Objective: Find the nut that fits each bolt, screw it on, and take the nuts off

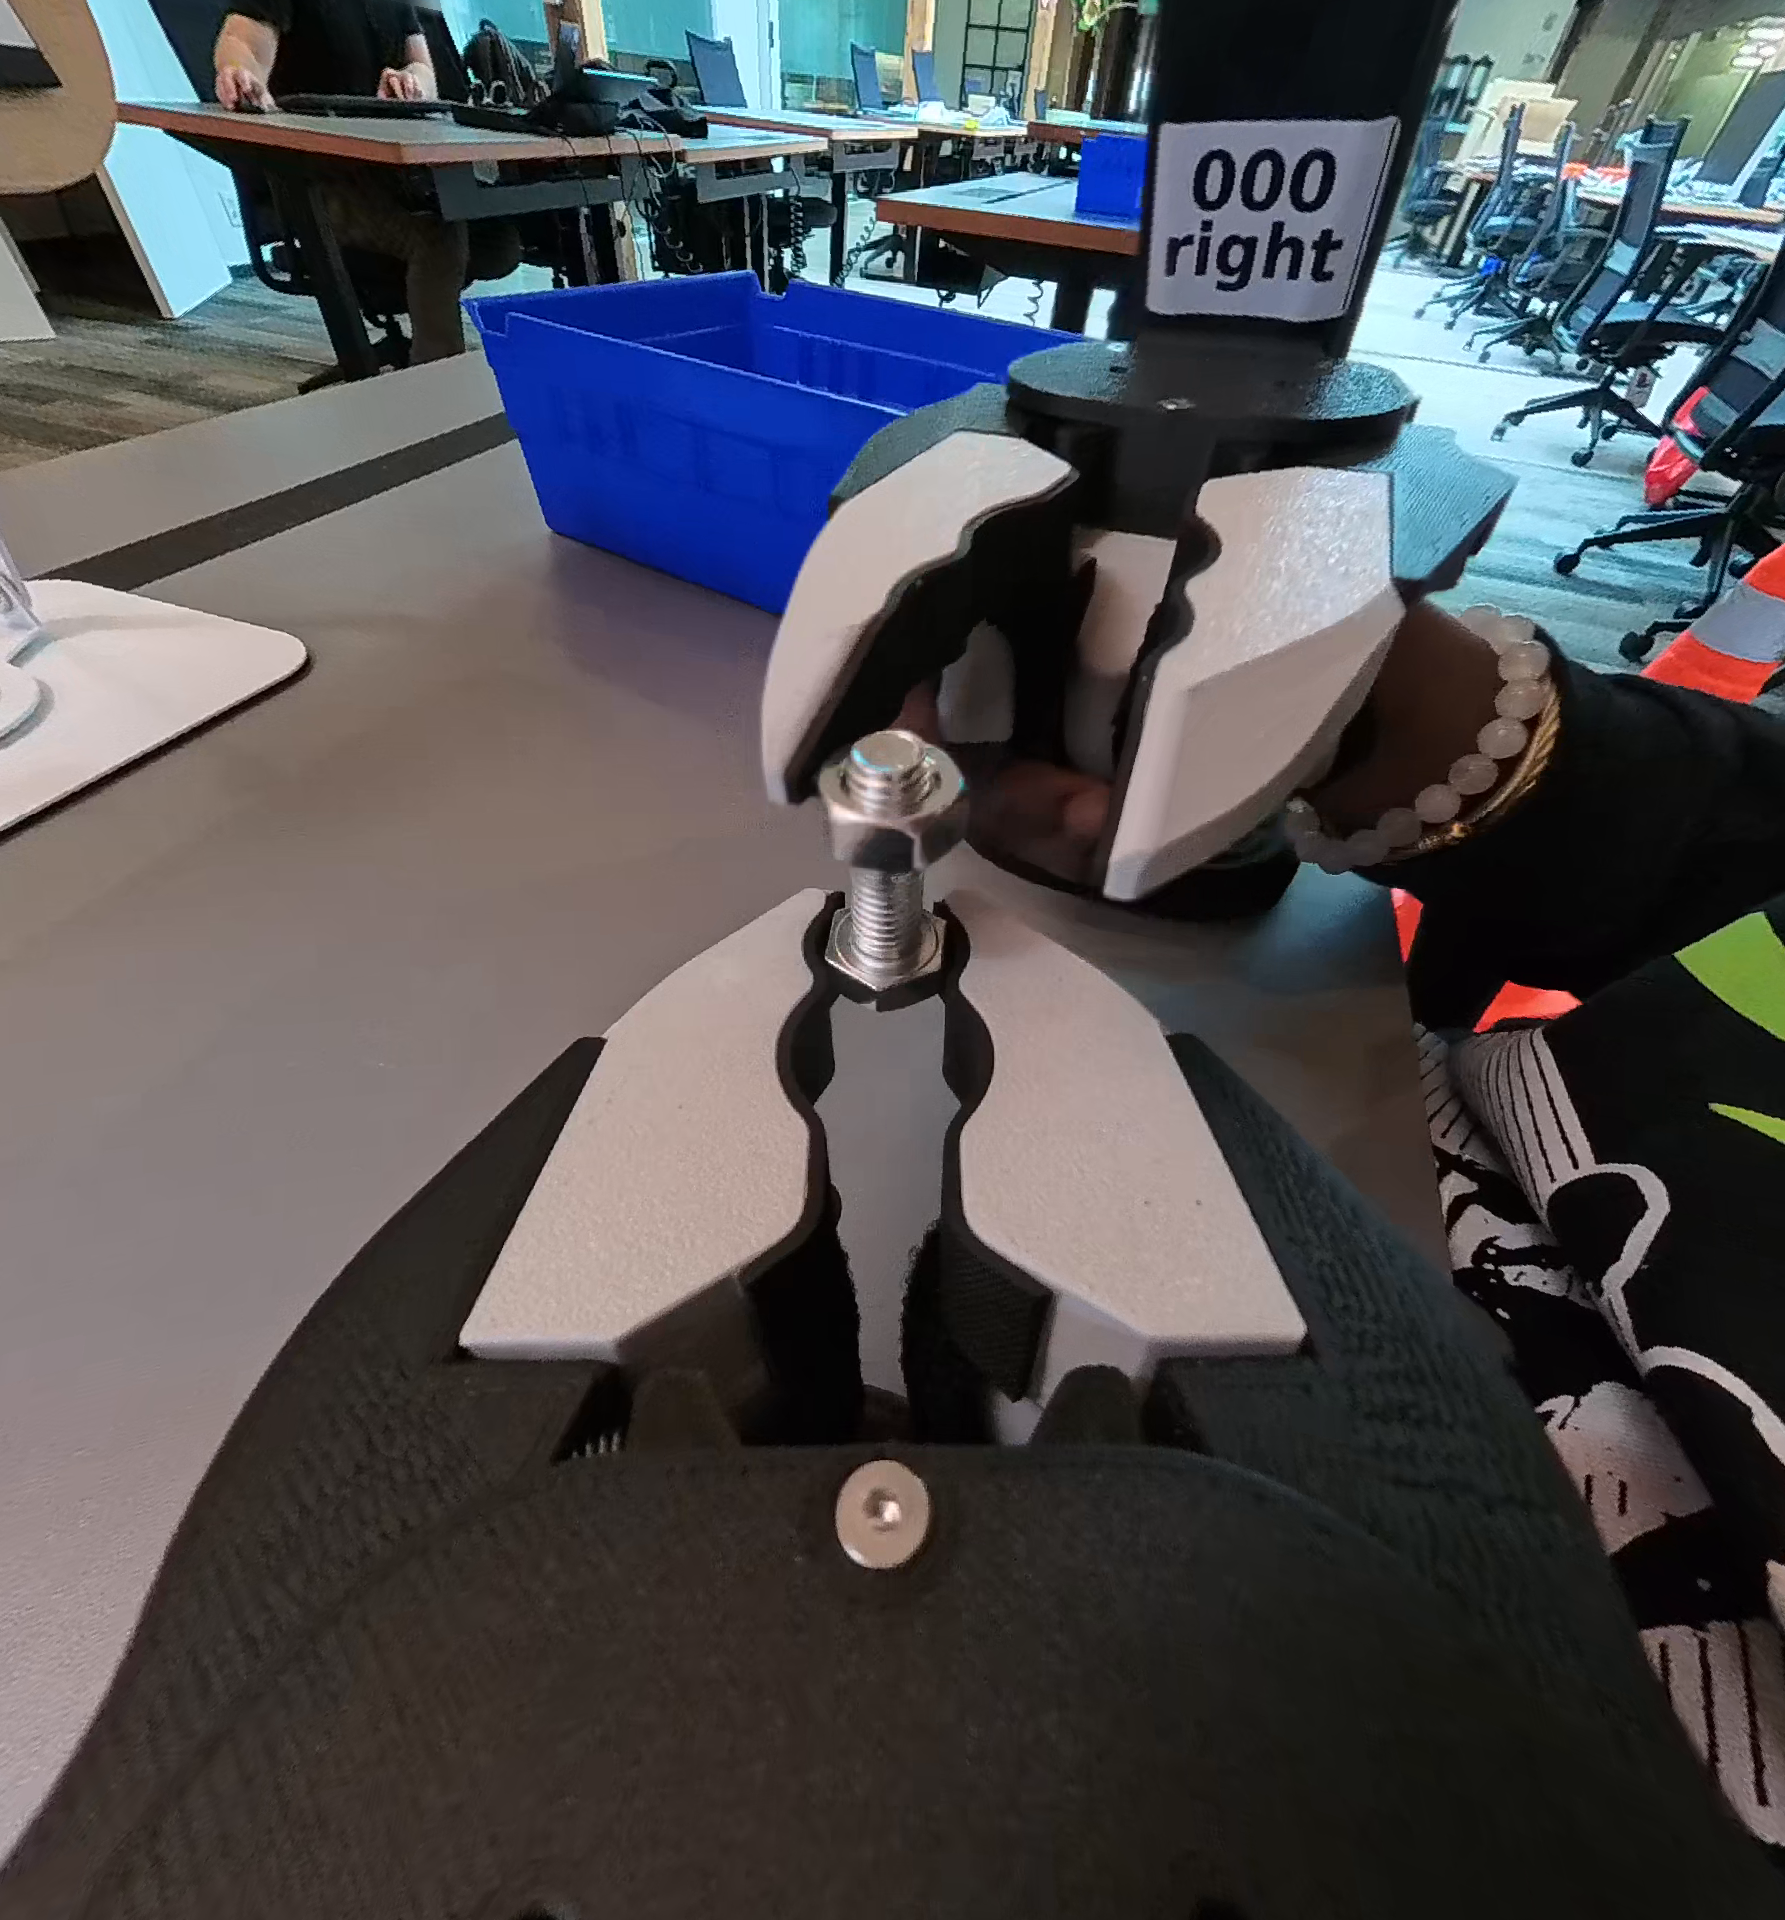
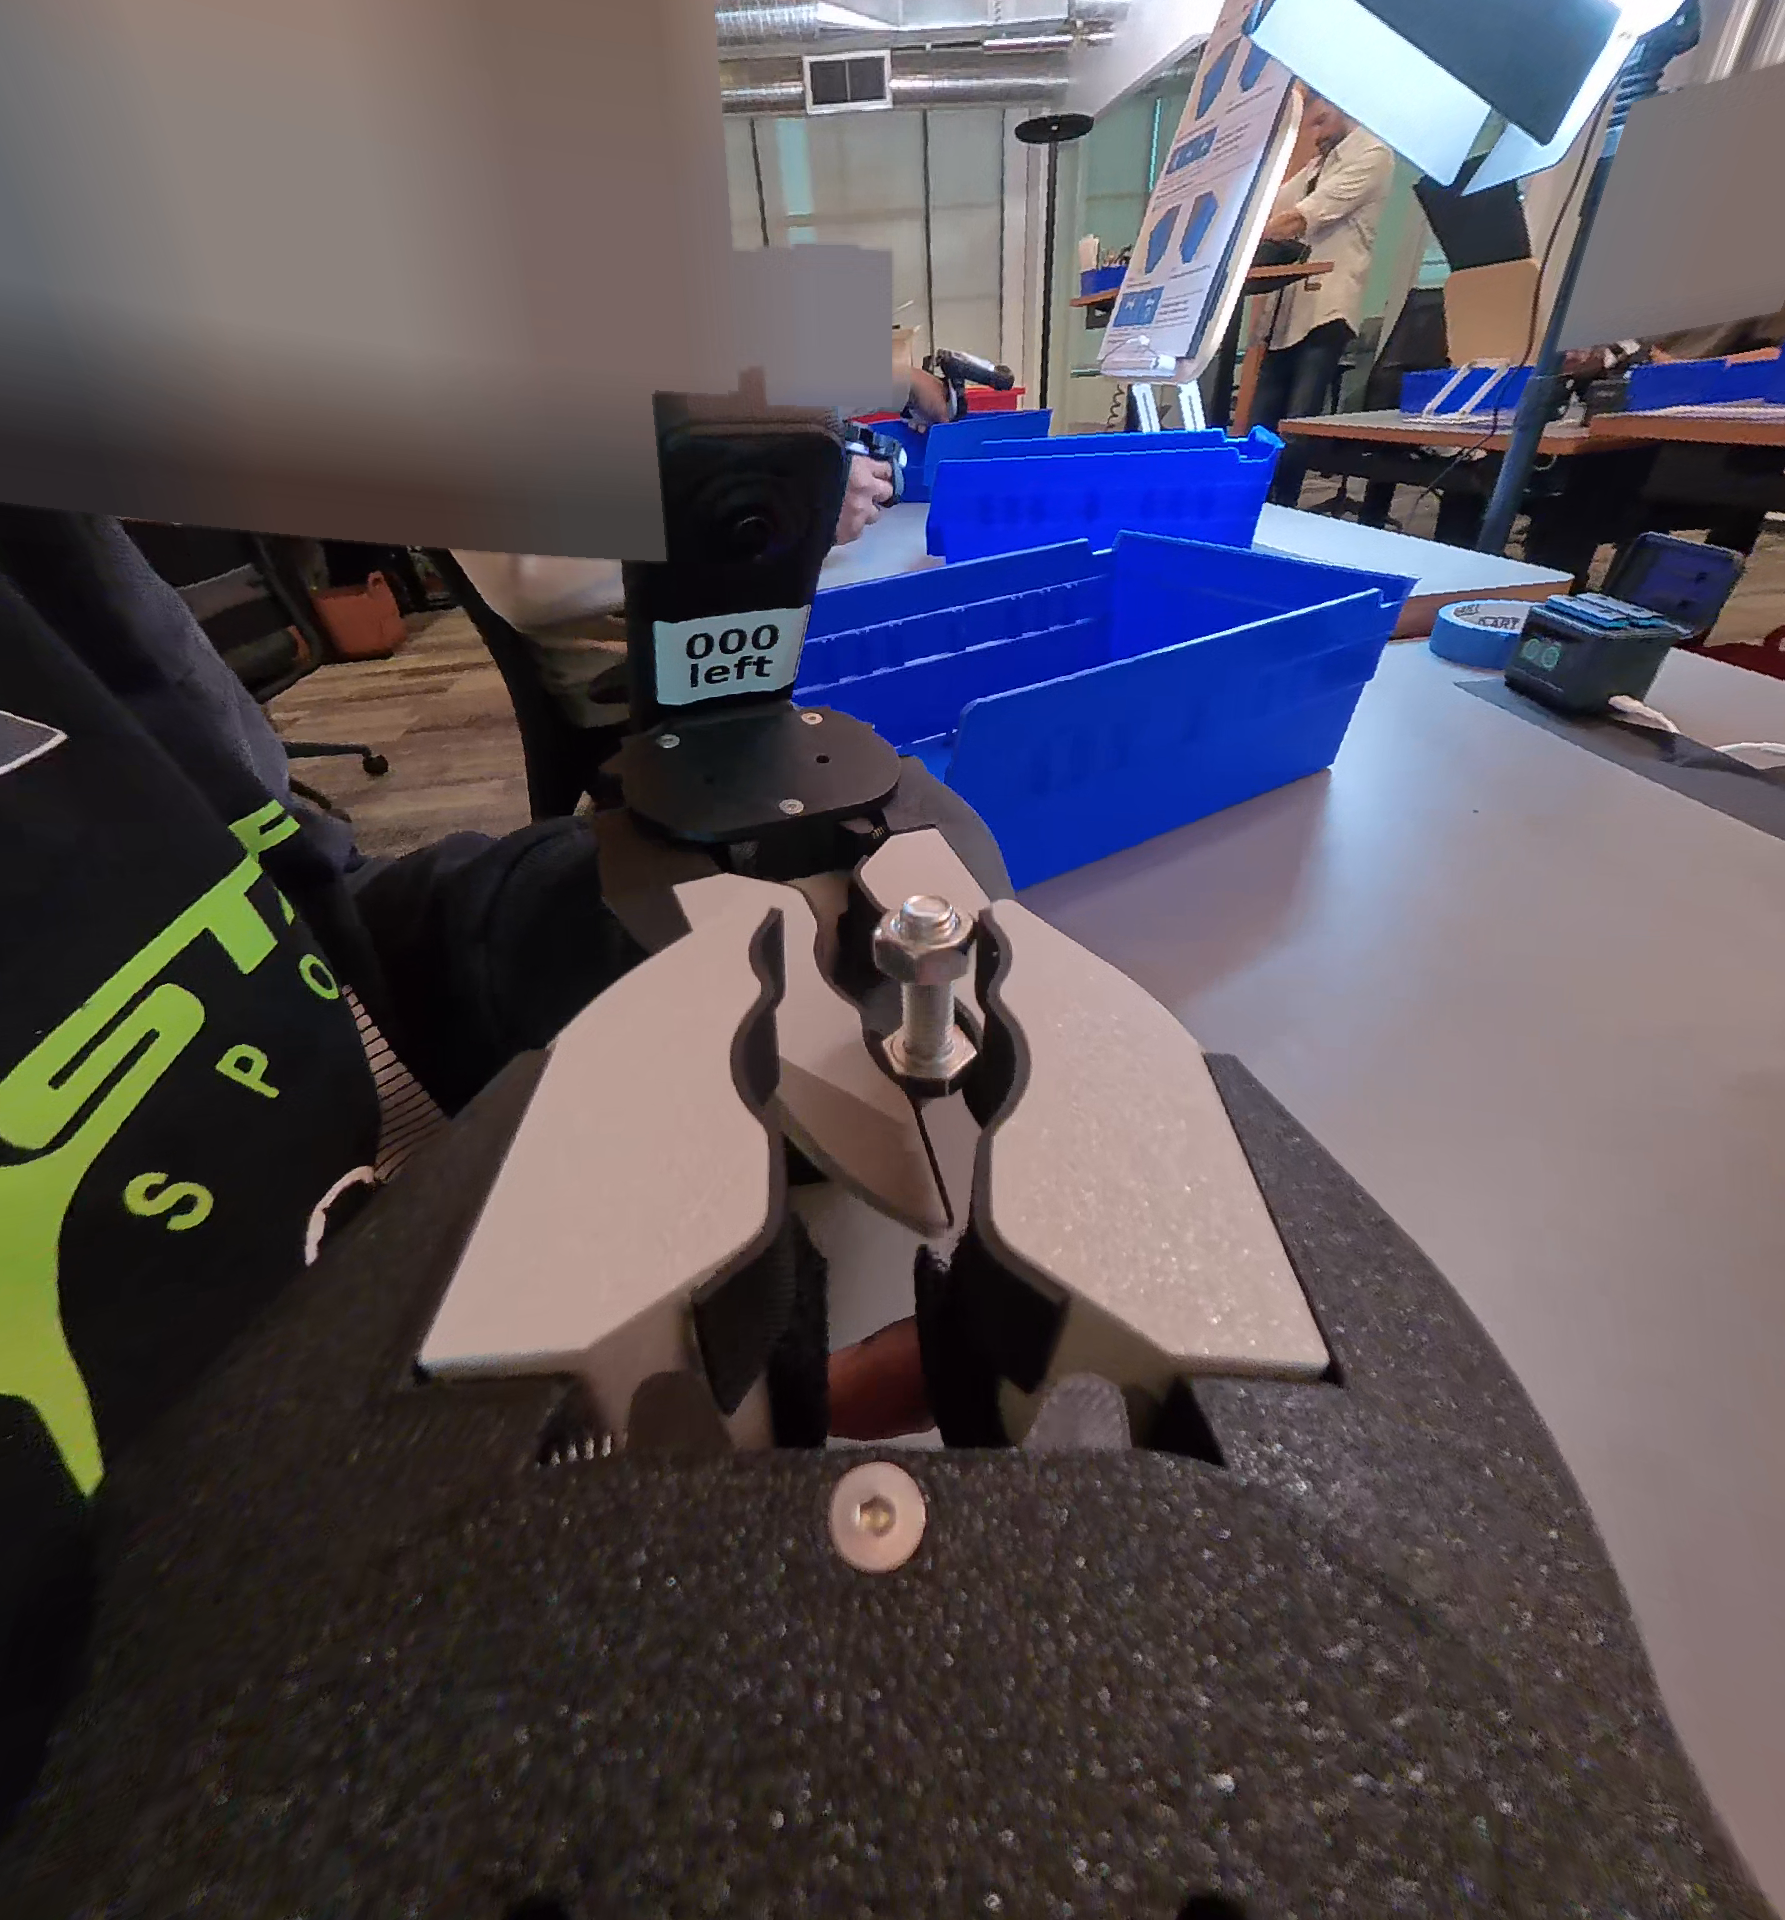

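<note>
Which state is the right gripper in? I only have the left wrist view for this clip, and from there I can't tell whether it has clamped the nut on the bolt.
Observer: Not clamped. In the right wrist view the right gripper straddles the nut. The finger on the table side seems to touch it, but a gap shows between the nut and the other finger.
Operator: Is there anything past the blue bin that I should log?
Observer: Yes, a roll of blue tape lies on the table beyond the bin, next to a small dark case.
</note>
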A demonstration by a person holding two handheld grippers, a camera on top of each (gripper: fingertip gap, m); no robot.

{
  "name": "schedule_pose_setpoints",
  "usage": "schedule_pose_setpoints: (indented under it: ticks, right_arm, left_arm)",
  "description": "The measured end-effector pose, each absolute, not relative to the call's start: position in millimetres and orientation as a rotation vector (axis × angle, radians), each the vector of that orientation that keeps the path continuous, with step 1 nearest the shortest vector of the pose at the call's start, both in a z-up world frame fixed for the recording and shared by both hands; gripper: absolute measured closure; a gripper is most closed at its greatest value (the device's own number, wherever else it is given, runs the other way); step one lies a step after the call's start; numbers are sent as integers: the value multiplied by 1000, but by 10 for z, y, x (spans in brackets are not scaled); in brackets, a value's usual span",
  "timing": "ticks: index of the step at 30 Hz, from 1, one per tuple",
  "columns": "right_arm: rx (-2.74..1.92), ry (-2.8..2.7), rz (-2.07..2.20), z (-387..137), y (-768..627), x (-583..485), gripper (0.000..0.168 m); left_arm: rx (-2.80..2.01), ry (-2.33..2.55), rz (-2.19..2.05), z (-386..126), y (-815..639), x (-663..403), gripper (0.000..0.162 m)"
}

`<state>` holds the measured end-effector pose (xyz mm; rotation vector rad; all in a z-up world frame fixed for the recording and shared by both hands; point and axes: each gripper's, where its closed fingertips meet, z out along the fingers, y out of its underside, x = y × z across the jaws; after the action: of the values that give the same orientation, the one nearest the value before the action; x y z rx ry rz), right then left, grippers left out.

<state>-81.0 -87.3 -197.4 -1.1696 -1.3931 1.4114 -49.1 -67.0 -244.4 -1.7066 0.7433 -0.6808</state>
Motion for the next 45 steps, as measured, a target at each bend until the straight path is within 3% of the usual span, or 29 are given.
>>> schedule_pose_setpoints:
  ticks: [4, 15, 36, 45]
  right_arm:
    - [-1172, -1393, 1428, -1973, -885, -665, 143]
    - [-1167, -1403, 1422, -1994, -845, -890, 130]
    - [-1171, -1395, 1422, -2002, -900, -608, 142]
    - [-1166, -1413, 1425, -2013, -860, -905, 129]
  left_arm:
    - [-1707, 737, -681, -2442, -666, -498, 145]
    - [-1709, 757, -680, -2451, -683, -483, 146]
    - [-1710, 743, -679, -2443, -681, -496, 145]
    - [-1712, 765, -678, -2454, -699, -477, 145]
